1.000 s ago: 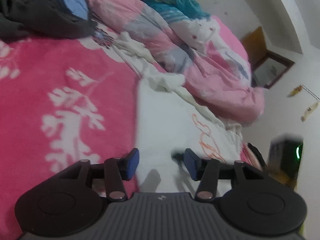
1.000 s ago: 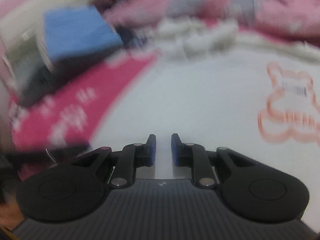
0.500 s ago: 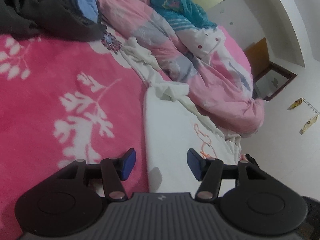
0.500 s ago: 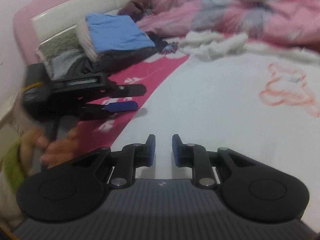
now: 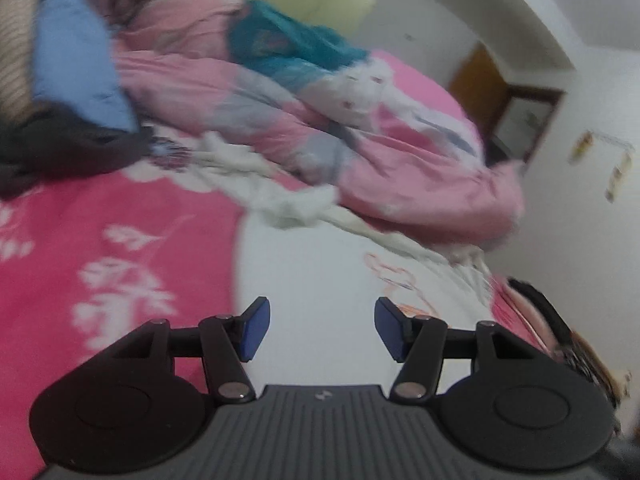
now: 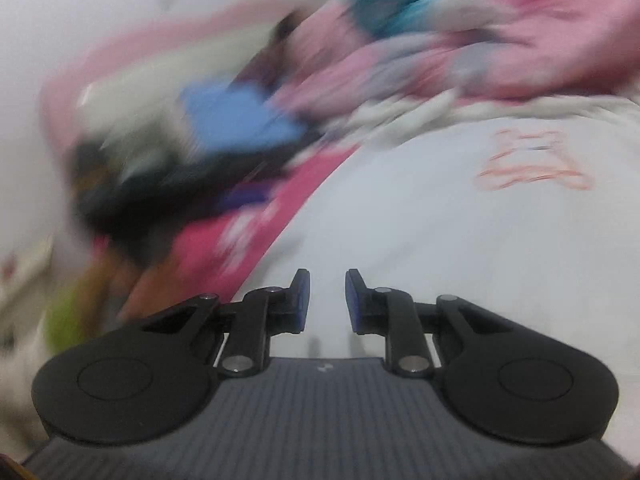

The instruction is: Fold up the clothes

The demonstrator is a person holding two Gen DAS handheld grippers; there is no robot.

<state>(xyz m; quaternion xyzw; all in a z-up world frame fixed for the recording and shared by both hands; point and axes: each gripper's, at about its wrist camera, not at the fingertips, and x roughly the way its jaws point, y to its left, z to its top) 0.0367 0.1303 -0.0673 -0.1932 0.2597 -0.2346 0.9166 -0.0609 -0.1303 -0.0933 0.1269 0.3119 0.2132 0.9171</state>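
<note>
Item: 1 white cotton garment with an orange outline print (image 5: 320, 272), laid flat on a pink bedspread with white leaf pattern (image 5: 120, 240). Its left edge runs straight against the spread; its far end is bunched into a crumpled white heap (image 5: 288, 200) just beside a rumpled pink and grey quilt (image 5: 380, 148).

Left gripper (image 5: 316, 330): jaws spread wide, holding nothing, poised over the garment's near left portion.

Right gripper (image 6: 323, 300): jaws parted by a narrow gap, nothing between them, over the near white cloth. The right wrist view is heavily blurred.

Far left: a stack topped by a folded blue cloth (image 5: 76, 56) over dark clothing (image 5: 60, 148).

Progress, as judged: the body lies smooth, the far end remains unfolded. Whether the flat part is already doubled over cannot be told. Folds at the crumpled end remain outstanding.
</note>
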